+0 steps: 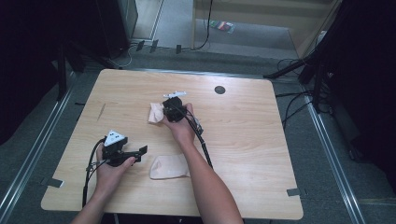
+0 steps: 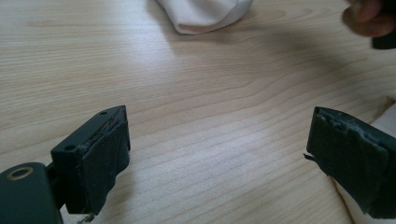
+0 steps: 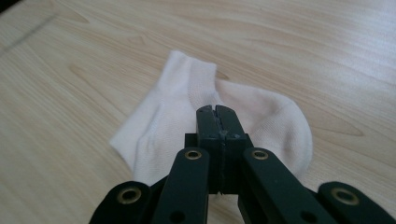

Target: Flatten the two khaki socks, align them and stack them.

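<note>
Right hand-held gripper [image 3: 218,112] over white sock [image 3: 168,107]

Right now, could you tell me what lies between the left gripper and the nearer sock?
Nothing: in the high view, bare wood table separates the left gripper from the nearer sock.

Bare wood between left gripper [image 1: 140,151] fingers – near sock [image 1: 169,166] just beside, far sock [image 1: 156,113] beyond.
</note>
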`<control>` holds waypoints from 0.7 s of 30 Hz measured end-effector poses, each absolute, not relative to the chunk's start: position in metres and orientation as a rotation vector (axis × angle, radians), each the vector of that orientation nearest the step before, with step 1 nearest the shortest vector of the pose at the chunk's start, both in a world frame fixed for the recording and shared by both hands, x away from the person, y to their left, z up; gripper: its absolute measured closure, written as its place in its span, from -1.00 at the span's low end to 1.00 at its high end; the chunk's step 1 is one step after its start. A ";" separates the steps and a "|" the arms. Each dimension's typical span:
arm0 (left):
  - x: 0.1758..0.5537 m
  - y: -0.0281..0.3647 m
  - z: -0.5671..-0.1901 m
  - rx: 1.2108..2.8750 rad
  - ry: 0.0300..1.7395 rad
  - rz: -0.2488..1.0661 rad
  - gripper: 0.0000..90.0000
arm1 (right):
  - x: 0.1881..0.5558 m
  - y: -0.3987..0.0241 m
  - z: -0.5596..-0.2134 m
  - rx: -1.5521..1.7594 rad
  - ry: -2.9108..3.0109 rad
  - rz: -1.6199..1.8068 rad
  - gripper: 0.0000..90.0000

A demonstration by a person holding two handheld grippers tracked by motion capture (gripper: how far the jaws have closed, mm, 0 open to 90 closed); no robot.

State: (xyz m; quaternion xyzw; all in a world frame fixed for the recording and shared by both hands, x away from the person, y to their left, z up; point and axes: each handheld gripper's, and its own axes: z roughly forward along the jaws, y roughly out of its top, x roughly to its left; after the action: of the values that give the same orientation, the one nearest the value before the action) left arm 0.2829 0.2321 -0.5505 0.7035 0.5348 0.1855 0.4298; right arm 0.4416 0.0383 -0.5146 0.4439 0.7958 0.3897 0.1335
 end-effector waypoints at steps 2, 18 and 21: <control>0.288 0.232 -0.549 1.741 1.354 0.471 -0.74 | 0.436 0.038 -0.505 1.272 2.302 1.153 1.00; 0.318 0.224 -0.547 1.673 1.357 0.495 -0.60 | 0.428 0.032 -0.473 1.281 2.279 1.273 1.00; 0.325 0.214 -0.546 1.687 1.338 0.505 -0.59 | 0.425 0.034 -0.466 1.265 2.281 1.294 1.00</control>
State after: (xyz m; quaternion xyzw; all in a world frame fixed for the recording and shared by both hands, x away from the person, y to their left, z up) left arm 0.3255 0.2142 -0.5459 0.6817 0.5407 0.2041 0.4486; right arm 0.4247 0.0344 -0.4656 0.4317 0.7782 0.4415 0.1148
